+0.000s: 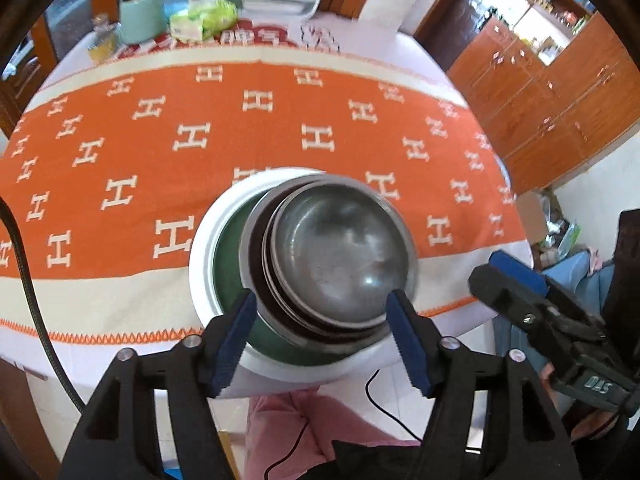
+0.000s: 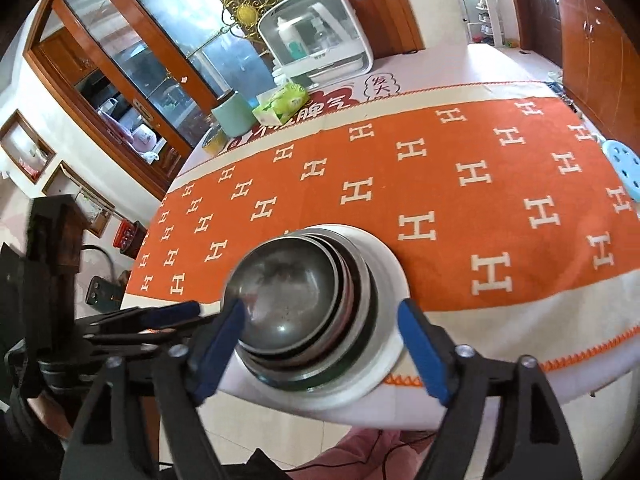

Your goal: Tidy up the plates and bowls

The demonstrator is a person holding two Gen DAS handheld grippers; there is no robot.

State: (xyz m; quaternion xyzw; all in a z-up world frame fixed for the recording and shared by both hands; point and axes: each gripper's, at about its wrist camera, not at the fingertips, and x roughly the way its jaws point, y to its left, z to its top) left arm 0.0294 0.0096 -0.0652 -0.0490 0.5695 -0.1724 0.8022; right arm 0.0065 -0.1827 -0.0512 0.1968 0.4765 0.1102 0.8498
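Note:
A stack of nested steel bowls (image 1: 336, 256) sits on a green plate with a white rim (image 1: 200, 264), at the near edge of the table. My left gripper (image 1: 320, 336) is open, its blue pads either side of the stack's near edge, not touching. The right gripper body (image 1: 532, 300) shows at the right of the left wrist view. In the right wrist view the same bowls (image 2: 288, 300) sit on the white-rimmed plate (image 2: 390, 280). My right gripper (image 2: 320, 348) is open around the stack's near side. The left gripper (image 2: 156, 320) lies at left.
An orange cloth with white H marks (image 1: 240, 132) covers the round table. At the far edge stand a white appliance (image 2: 320, 36), a tissue pack (image 2: 282, 104), a pale green canister (image 2: 234, 118) and a jar (image 1: 102, 40). Wooden cabinets (image 1: 552, 96) stand right.

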